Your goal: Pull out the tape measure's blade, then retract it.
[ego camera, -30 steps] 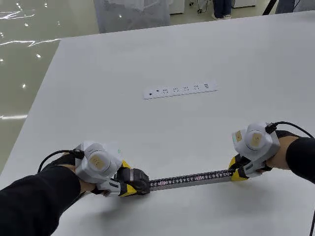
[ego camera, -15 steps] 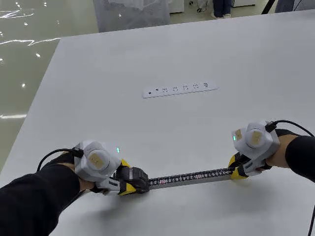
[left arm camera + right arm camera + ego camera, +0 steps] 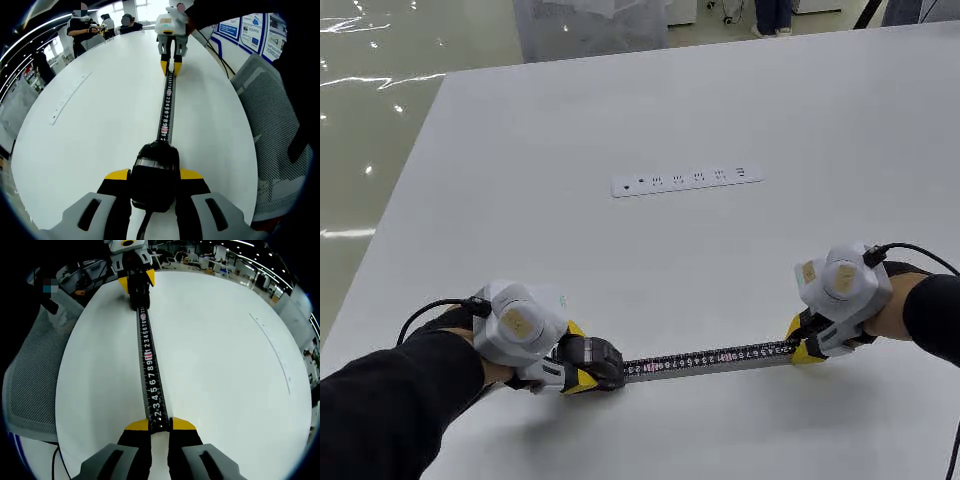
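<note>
Along the tabletop's point(image 3: 670, 260) near edge, my left gripper point(image 3: 155, 176) fingers clench the tape measure point(image 3: 592, 362); my right gripper point(image 3: 160, 425) fingers pinch the blade point(image 3: 149, 365) tip. The blade is out, and I judge retraction not yet done.

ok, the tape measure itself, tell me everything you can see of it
The case is black, looks like rubbery plastic, and sits clamped between the left gripper's yellow-tipped jaws. Its blade, dark with white numerals and a red mark, runs out straight and low over the white table. The right gripper pinches the blade's free end.
</note>
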A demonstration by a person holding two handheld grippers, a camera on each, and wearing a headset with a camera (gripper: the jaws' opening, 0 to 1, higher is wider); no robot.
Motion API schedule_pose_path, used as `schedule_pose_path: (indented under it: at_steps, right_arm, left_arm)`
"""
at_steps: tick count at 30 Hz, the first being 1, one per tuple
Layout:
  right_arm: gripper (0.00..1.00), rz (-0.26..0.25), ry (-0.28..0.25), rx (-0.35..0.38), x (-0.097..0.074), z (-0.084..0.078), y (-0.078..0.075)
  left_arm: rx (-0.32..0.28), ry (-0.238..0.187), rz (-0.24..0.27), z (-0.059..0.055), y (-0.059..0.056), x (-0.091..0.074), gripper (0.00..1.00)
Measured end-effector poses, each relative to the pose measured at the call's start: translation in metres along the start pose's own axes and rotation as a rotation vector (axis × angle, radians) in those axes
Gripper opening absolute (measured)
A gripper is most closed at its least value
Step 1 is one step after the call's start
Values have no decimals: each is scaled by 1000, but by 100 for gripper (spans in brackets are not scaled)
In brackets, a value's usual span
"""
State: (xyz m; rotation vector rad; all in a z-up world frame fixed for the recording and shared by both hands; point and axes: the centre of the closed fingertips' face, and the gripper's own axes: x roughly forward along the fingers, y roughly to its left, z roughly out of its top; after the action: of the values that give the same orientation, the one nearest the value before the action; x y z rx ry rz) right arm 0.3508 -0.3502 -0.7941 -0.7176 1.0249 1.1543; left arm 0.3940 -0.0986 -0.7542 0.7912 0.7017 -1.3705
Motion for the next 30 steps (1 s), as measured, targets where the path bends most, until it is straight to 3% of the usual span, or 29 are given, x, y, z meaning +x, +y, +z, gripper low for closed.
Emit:
schedule_pose_path:
  at_steps: [23,30]
  right_arm:
    - [9,-22,34,-22,1,2,0]
    - [9,-29,70,-34,2,2,0]
  left_arm:
    - [-7,-7,-5,0,1,1,29]
    - [-5,-9,-2,0,1,1,29]
